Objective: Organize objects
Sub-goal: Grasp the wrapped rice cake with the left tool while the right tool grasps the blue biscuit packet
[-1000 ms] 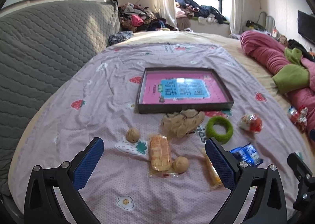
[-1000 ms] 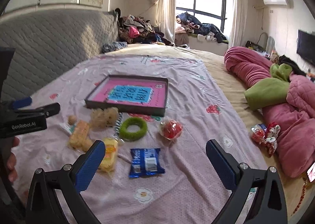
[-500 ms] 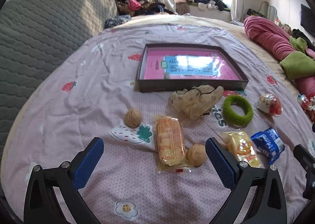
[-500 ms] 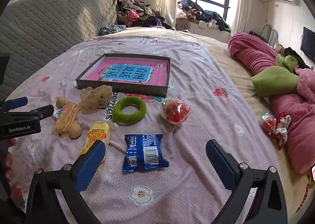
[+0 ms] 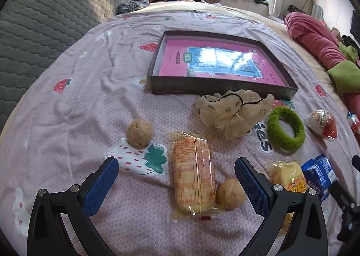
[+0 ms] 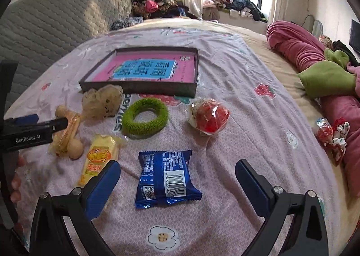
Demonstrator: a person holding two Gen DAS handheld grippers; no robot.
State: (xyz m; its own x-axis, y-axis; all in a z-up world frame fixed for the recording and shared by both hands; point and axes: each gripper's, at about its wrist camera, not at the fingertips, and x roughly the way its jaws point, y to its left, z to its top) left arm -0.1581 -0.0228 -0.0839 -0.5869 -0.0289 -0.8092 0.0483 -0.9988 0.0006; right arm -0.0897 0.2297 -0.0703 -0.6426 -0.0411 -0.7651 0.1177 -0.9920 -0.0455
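A dark shallow box (image 5: pixel 216 89) (image 6: pixel 139 87) with a pink and blue lining lies on the bedspread. In front of it lie a beige scrunchie (image 5: pixel 231 112) (image 6: pixel 102 101), a green ring (image 5: pixel 285 128) (image 6: pixel 145 119), a red wrapped sweet (image 5: pixel 322 124) (image 6: pixel 209 117), two walnuts (image 5: pixel 139 132) (image 5: pixel 230 194), an orange biscuit pack (image 5: pixel 193 172) (image 6: pixel 67 132), a yellow snack pack (image 5: pixel 288 177) (image 6: pixel 99 157) and a blue packet (image 6: pixel 166 179) (image 5: pixel 318 175). My left gripper (image 5: pixel 176 179) is open above the biscuit pack. My right gripper (image 6: pixel 177 181) is open over the blue packet.
A grey quilted headboard (image 5: pixel 45 20) rises on the left. Rolled pink and green bedding (image 6: pixel 315 65) lines the right side, with more wrapped sweets (image 6: pixel 330 132) beside it. Clothes are piled by the window (image 6: pixel 225 4). The other gripper's body (image 6: pixel 29 134) shows at the left edge.
Both grippers have come lower and closer to the items on the bed. The left one now straddles the biscuit pack, the right one the blue packet. Both stay open.
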